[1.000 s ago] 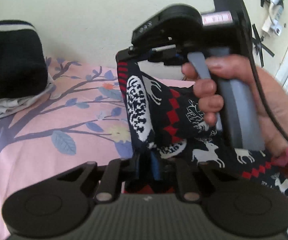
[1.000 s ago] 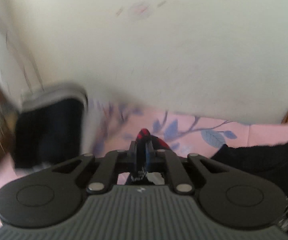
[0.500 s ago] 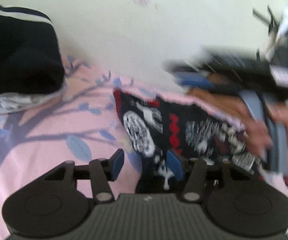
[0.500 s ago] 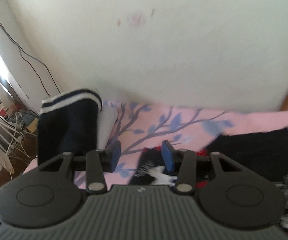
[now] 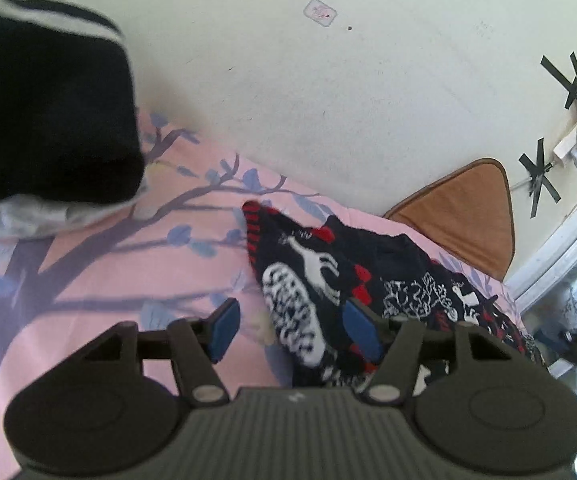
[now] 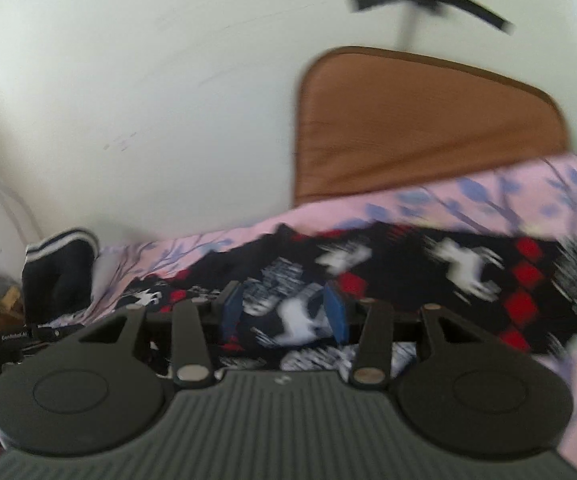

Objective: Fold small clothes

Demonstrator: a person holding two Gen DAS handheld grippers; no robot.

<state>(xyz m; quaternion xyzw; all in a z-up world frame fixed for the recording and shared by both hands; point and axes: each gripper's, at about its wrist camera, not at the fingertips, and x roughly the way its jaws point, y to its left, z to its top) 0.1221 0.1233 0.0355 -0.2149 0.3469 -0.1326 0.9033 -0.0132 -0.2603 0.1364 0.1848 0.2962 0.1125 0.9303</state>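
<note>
In front of me the pink bedsheet (image 5: pixel 88 264), printed with purple branches and blue leaves, runs up against a cream wall, and on it the task's garment, a dark knit sweater (image 5: pixel 328 276) patterned with white reindeer and red diamonds, lies rumpled with one red-striped cuff pointing toward the wall. I judge the folding barely begun on this piece: it looks bunched rather than squared, with no clean crease that I can make out. To the far left a stack of folded clothes (image 5: pixel 40 120), black with white stripes over something grey, suggests earlier items are done. A brown cushion (image 5: pixel 464 212), smooth and rounded at its corners, leans on the wall behind. My left gripper (image 5: pixel 292 326) hangs wide open over the sweater's near edge, holding nothing; my right gripper (image 6: pixel 282 316) is likewise spread apart above the knit, empty, though that view is blurred.
</note>
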